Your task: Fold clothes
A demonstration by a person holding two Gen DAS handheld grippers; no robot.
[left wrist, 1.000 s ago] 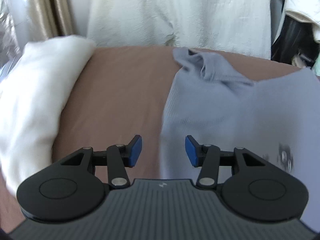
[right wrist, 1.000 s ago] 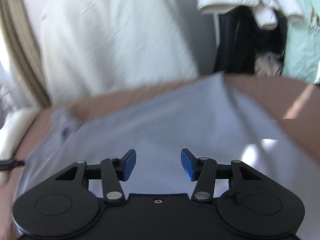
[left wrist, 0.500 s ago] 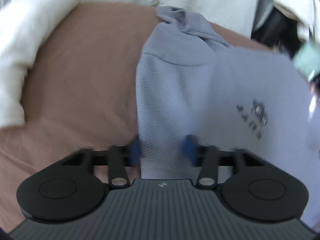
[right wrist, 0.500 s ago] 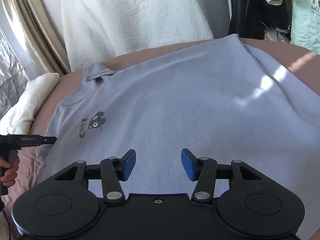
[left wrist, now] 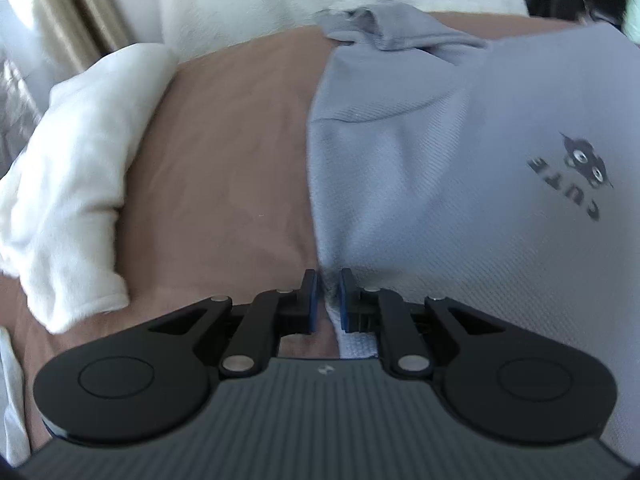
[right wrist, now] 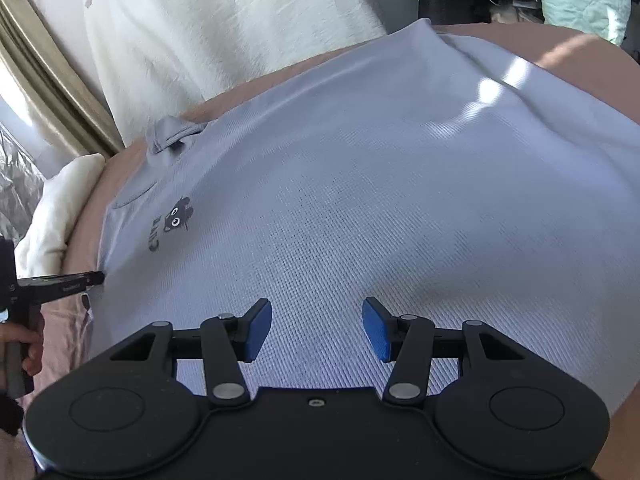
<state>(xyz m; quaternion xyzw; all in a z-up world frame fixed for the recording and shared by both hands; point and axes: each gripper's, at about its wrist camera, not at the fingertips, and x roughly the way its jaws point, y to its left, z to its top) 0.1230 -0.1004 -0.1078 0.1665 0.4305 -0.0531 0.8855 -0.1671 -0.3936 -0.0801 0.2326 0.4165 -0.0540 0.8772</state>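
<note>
Pale grey-blue knit polo shirt [right wrist: 360, 208], textured weave, small black cat print with "CUTE" lettering [right wrist: 172, 220], lies flat on the brown bedsheet [left wrist: 224, 152], long axis running from its rumpled collar [right wrist: 172, 132] at far left toward the hem at far right. Left gripper [left wrist: 326, 300]: blue pads pinching the shirt's side edge, just beside a fluffy white blanket [left wrist: 80, 168]. Right gripper [right wrist: 317, 330]: jaws spread wide, poised above the shirt's body.

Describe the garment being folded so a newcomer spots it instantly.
On the brown bed sheet, right of the white fluffy blanket, lies a lavender-grey polo shirt. The left gripper pinches its side edge. It alone carries a small black cat print with "CUTE" on the chest.
</note>
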